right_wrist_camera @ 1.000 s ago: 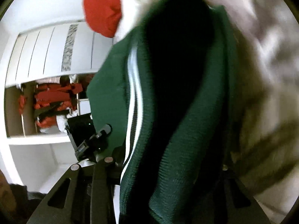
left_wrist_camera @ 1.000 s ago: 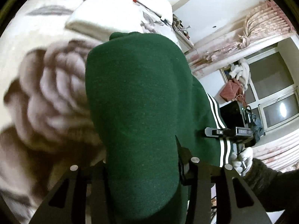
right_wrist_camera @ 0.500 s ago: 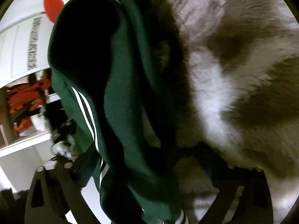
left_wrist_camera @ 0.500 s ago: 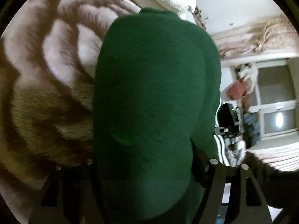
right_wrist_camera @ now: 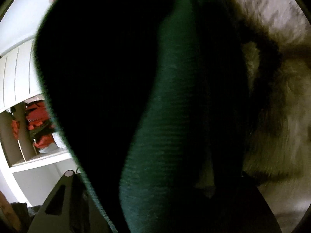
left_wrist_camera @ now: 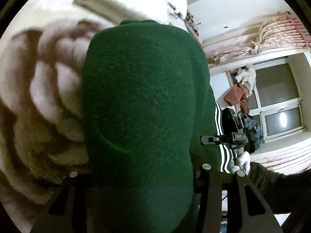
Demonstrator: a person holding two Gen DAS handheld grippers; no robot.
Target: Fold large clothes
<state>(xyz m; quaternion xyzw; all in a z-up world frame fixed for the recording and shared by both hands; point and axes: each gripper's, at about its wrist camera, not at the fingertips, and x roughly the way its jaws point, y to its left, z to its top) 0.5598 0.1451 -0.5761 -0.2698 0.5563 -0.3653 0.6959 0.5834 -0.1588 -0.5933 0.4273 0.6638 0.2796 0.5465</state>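
Observation:
A dark green knit garment [left_wrist_camera: 140,101] with white stripes along one edge [left_wrist_camera: 223,155] hangs between both grippers over a fluffy brown-and-white blanket [left_wrist_camera: 38,97]. My left gripper [left_wrist_camera: 140,176] is shut on the green garment, which covers the gap between its fingers. In the right wrist view the garment [right_wrist_camera: 165,116] fills most of the frame and drapes over my right gripper [right_wrist_camera: 155,184], which is shut on it. The right gripper also shows in the left wrist view [left_wrist_camera: 223,138], held by a white-gloved hand [left_wrist_camera: 241,161].
A folded white blanket [left_wrist_camera: 132,2] lies on the bed beyond the garment. A window with curtains [left_wrist_camera: 278,104] is to the right. White shelves with red items [right_wrist_camera: 37,122] show left of the right gripper. The fluffy blanket [right_wrist_camera: 281,97] is close on the right.
The garment has swung close to the right camera and now blocks most of its view. The left view has pulled back a little from the blanket; the right gripper shows again beside the stripes.

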